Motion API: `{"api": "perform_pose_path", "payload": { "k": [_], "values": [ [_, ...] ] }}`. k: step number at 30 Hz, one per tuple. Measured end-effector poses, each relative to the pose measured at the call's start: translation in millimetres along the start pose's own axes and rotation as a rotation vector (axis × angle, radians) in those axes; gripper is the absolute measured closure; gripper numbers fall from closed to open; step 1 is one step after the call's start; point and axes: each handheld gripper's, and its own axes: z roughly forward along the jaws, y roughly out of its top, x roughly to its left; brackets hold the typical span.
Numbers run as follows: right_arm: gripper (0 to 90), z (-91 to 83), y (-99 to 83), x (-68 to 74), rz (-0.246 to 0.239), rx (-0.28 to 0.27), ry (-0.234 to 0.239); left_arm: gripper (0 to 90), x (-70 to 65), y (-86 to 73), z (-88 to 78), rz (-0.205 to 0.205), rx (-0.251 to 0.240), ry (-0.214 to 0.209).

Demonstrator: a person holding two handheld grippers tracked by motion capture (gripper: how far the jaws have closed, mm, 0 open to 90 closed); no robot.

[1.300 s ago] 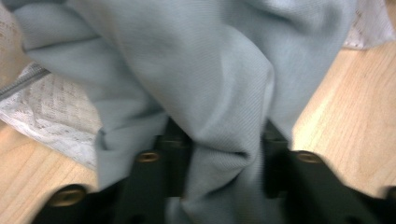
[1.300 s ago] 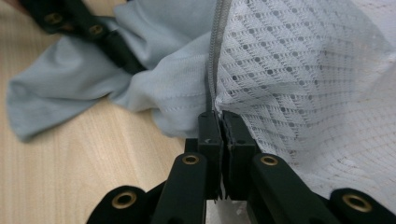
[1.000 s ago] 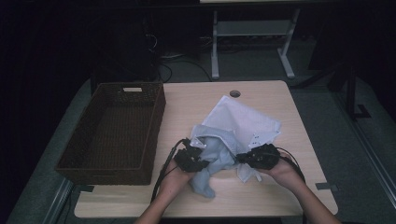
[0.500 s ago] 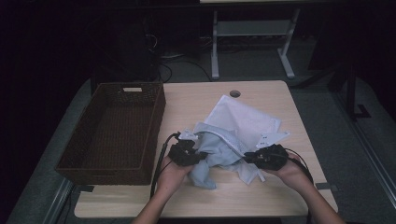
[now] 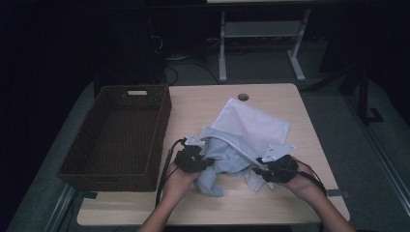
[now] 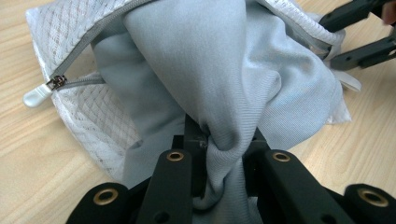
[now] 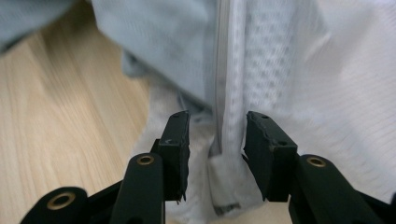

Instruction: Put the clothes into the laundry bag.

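- Basket (image 5: 113, 137): the wicker tray sits on the table (image 5: 193, 208) well to the left of both tools, and we see nothing in it.
- Left gripper (image 5: 192, 159): our left-hand tool is clamped on a bunched fold of the grey garment (image 6: 224, 70). In the left gripper view the cloth is pinched between the jaws and balloons up and away from them. Its grip looks the same as a second ago.
- Garment and bag: the grey cloth lies half inside the white mesh bag (image 5: 254, 123), which is spread on the table just beyond both sets of jaws. The zip pull (image 6: 39, 95) lies up and to the left of the left jaws.
- Right gripper (image 5: 273, 169): this is the change. A second ago its jaws were nearly together on the bag's edge; they have just been opening and now stand apart. The zip seam (image 7: 229, 93) runs up between them, with a gap on each side and neither pad pressing.
- What it means: we judge the right tool has let go of the bag's mouth to take a fresh hold, while the left keeps the garment, so the cloth can be worked through the opening.
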Motion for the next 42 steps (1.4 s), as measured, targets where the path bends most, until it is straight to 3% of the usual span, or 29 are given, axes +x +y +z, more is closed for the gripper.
{"api": "perform_pose_path", "payload": {
  "k": [3, 6, 14, 16, 18, 20, 23, 26, 27, 28, 31, 34, 37, 42],
  "values": [
    [61.1, -5.9, 8.8, 2.5, 0.001, -0.063, 0.002, 78.6, -0.5, -0.3, 0.5, 0.001, 0.003, 0.002],
    [63.5, -5.8, 15.1, 5.2, -0.001, -0.093, 0.009, 78.6, -1.2, -0.2, 0.9, 0.002, 0.004, 0.003],
    [73.2, 21.4, 16.5, -0.5, 0.01, -0.039, -0.008, 78.6, -2.6, -0.6, 3.2, 0.007, 0.012, -0.001],
    [71.6, 25.7, 16.3, -0.9, 0.008, -0.026, -0.011, 78.6, -3.5, -0.6, 4.0, 0.008, 0.011, 0.0],
    [75.6, 29.4, 15.6, -1.2, 0.01, -0.021, -0.009, 78.6, -4.1, -0.5, 4.5, 0.012, 0.015, -0.002],
    [86.4, 31.6, 15.2, -1.4, 0.015, -0.013, -0.015, 78.6, -4.7, -0.5, 4.9, 0.014, 0.015, -0.002],
    [88.6, 31.1, 14.5, -3.9, 0.028, -0.019, 0.01, 78.6, -5.3, -0.4, 4.7, 0.016, 0.014, 0.003],
    [87.7, 25.4, 14.2, -5.5, 0.04, -0.042, 0.019, 78.6, -4.5, -0.4, 4.4, 0.015, 0.014, 0.002],
    [84.3, 22.6, 14.1, -6.0, 0.039, -0.055, 0.006, 78.6, -4.2, -0.5, 4.4, 0.014, 0.016, 0.002],
    [74.9, 20.0, 13.9, -7.2, 0.045, -0.069, -0.012, 78.6, -4.2, -0.6, 4.4, 0.016, 0.017, 0.003],
    [63.9, 18.8, 13.5, -9.8, 0.06, -0.082, -0.034, 78.6, -4.5, -0.9, 4.9, 0.017, 0.018, 0.002],
    [62.8, 26.4, 13.7, -9.7, 0.06, -0.061, 0.002, 78.6, -4.7, -0.9, 4.9, 0.017, 0.018, 0.003],
    [81.2, 32.4, 14.4, -7.5, 0.05, -0.039, -0.01, 78.6, -4.8, -0.7, 4.7, 0.017, 0.015, 0.006],
    [85.6, 20.3, 16.2, -10.5, 0.08, -0.089, 0.043, 78.6, -4.8, 1.5, 0.2, 0.002, -0.015, 0.005]
  ]
}}
